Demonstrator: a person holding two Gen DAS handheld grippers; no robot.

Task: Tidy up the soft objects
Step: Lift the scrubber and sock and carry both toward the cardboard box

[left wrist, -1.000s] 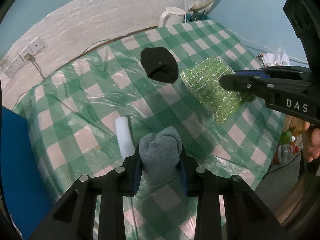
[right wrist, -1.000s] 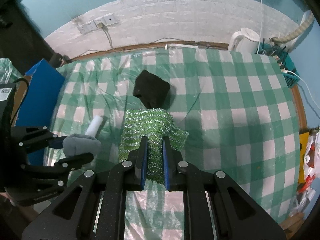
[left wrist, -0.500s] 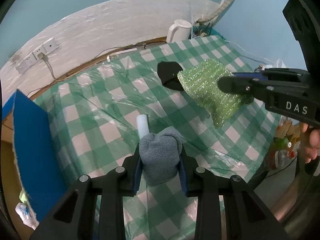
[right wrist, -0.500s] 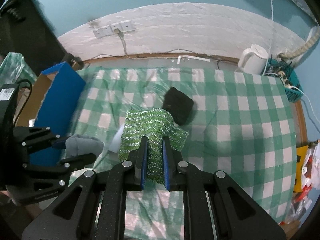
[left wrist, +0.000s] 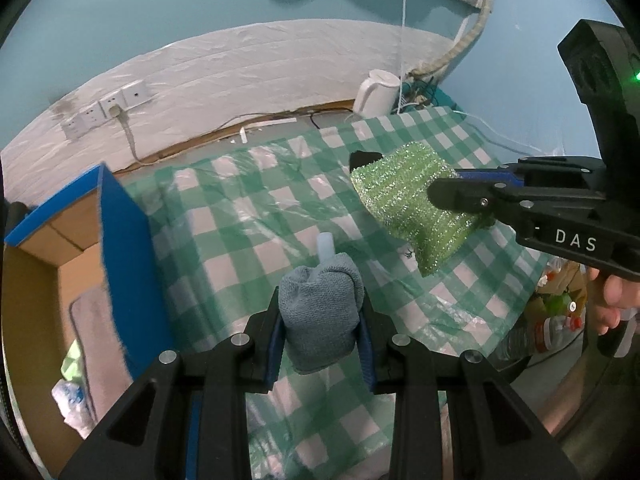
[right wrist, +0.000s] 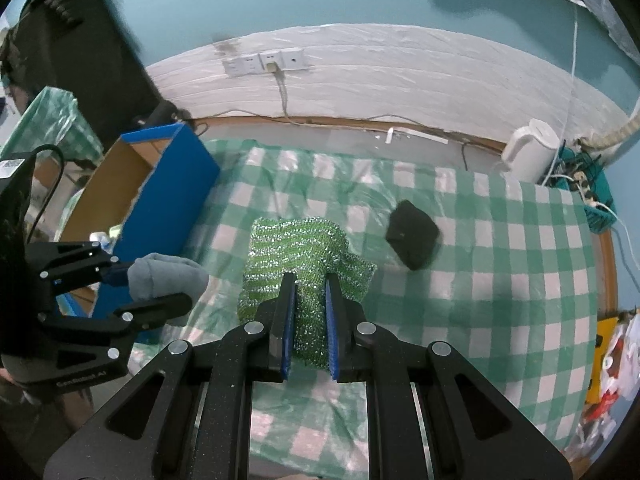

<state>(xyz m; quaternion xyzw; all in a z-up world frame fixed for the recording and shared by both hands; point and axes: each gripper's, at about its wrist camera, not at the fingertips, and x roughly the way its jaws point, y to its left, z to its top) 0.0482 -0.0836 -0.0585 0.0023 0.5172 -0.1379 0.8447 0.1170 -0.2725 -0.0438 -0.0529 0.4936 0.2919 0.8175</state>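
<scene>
My left gripper (left wrist: 320,304) is shut on a grey folded cloth (left wrist: 320,320) and holds it above the green checked table (left wrist: 248,232), right of the blue cardboard box (left wrist: 120,248). My right gripper (right wrist: 311,292) is shut on a sparkly green scouring cloth (right wrist: 296,252), also lifted above the table. The green cloth also shows in the left wrist view (left wrist: 408,208), and the grey cloth in the right wrist view (right wrist: 168,276). A black soft object (right wrist: 414,236) lies on the table further back. A pale blue roll (left wrist: 325,245) lies just behind the grey cloth.
The open blue box (right wrist: 140,200) stands at the table's left edge with a pink cloth (left wrist: 92,336) and other items inside. A white kettle (right wrist: 530,148) and cables sit at the back right corner. Wall sockets (right wrist: 264,62) are behind.
Both grippers have risen and drawn back toward the left with their cloths. The blue box has come into view at the left; the table looks smaller and farther.
</scene>
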